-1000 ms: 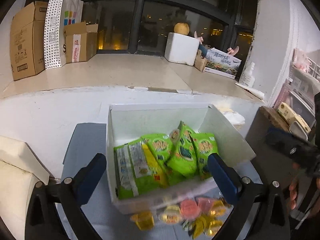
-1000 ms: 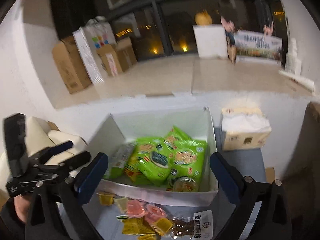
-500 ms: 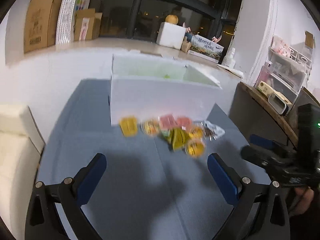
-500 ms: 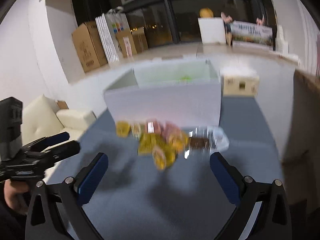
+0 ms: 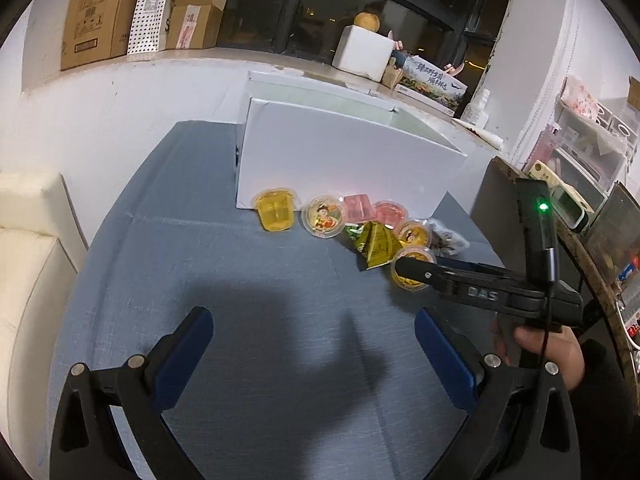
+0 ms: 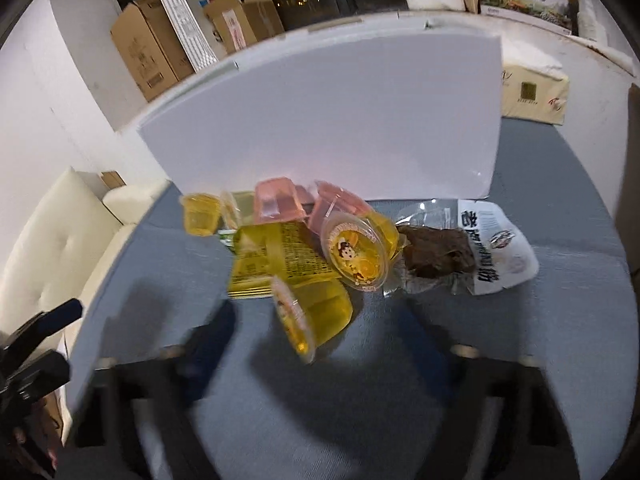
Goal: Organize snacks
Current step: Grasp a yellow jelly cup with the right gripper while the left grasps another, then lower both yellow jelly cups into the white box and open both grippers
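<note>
Blurring hides the right gripper (image 6: 320, 344), jaws just narrowing around a tipped yellow jelly cup (image 6: 316, 312), contact unclear, white box (image 6: 320, 120) at twelve o'clock, left gripper (image 5: 314, 334) spread empty.

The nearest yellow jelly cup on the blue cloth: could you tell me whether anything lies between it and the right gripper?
Nothing visible does. The yellow jelly cup lies on its side at the near edge of the pile, directly ahead of the right gripper, with only bare blue cloth around its near side.

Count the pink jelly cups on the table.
2: both against the white box, one pink cup left, the other right, behind the yellow packet. More may hide in the pile.
</note>
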### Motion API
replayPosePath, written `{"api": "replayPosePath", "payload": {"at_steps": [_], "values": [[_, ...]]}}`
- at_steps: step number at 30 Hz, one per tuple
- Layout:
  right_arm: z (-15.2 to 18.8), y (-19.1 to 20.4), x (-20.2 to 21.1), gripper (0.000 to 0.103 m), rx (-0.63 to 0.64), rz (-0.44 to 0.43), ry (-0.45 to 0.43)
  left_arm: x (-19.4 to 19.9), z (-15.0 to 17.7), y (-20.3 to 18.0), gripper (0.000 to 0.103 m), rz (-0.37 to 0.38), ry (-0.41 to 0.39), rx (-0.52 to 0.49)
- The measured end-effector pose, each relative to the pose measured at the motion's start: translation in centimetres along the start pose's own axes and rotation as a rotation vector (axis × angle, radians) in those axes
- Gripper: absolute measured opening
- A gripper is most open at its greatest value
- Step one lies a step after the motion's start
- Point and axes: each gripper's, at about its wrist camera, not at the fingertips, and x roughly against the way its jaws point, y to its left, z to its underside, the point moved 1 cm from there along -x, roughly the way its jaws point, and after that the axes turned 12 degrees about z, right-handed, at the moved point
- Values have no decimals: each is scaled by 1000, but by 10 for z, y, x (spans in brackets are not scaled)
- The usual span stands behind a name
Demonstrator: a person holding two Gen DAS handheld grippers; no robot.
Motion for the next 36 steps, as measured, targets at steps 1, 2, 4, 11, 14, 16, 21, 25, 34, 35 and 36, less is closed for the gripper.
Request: {"api": "replayPosePath", "payload": {"at_steps": [1, 2, 4, 11, 14, 16, 21, 25, 34, 35, 36], "values": [[0, 1, -1, 56, 6, -11, 5, -1, 1, 1, 103, 0, 3, 2], [0, 2, -3, 48, 9, -41, 16, -3, 1, 2, 103, -3, 8, 4], [2, 7, -2, 41, 38, -28, 6, -7, 2, 5, 103, -7, 19, 9], [10, 7, 17, 39, 17, -65, -31, -22, -4, 19, 103, -6, 28, 26], [13, 0, 40, 38, -27, -84, -68, -33, -19, 30, 103, -36, 22, 44], [15, -1, 54, 38, -40, -84, -100, -47, -35, 38, 103, -70, 19, 48], [24, -7, 83, 38, -65, -92, -157, -87, -65, 54, 103, -174, 29, 56], [27, -6, 91, 38, -69, -102, -171, -113, -72, 63, 102, -233, 56, 59], [27, -6, 97, 38, -79, -103, -175, -122, -77, 59, 46, -216, 88, 13], [27, -6, 97, 38, -78, -105, -176, -119, -74, 59, 46, -192, 88, 16], [28, -6, 98, 38, -75, -104, -177, -115, -71, 59, 46, -180, 85, 19]]}}
